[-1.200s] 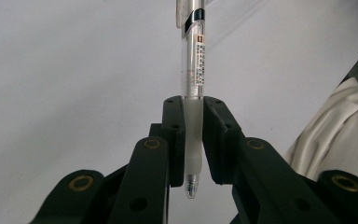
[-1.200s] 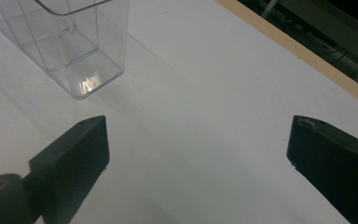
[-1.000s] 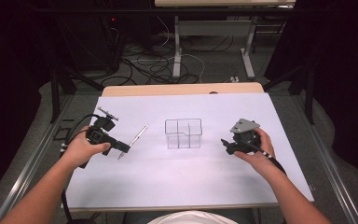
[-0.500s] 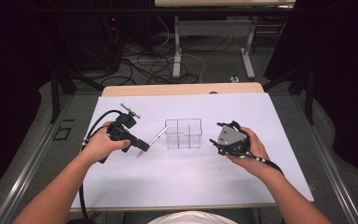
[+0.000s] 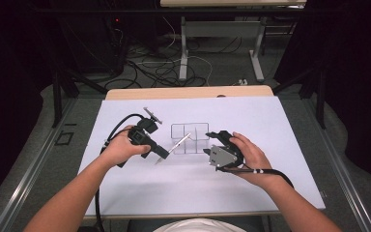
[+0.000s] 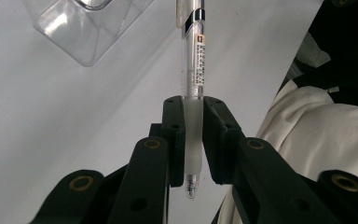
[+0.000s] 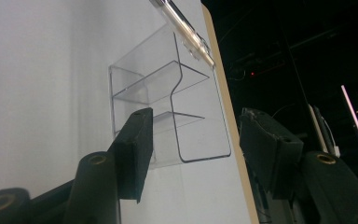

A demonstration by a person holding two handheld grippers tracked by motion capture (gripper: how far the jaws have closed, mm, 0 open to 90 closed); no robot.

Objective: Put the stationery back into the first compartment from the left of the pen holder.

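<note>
The pen point(image 6: 193, 107) is clamped by its grip in the left gripper point(image 5: 160, 153) and slanted over the clear holder point(image 5: 190, 138) on the counter point(image 5: 270, 125), seemingly for dropping in, while the right gripper point(image 5: 211, 143), jaws apart and just closing, is brought beside the holder, probably to steady it.

Clear organizer point(image 5: 190, 138) blocks mid-table betw. both claws (open room either side).

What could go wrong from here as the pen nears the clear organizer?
1. The left gripper clamps the pen only at its frosted grip near the tip, so the long free end could swing or slip.
2. The pen's far end already hangs over the clear organizer; a low pass might knock it.
3. The right gripper has been closing with nothing pressed, so the organizer sits unsteadied.
</note>
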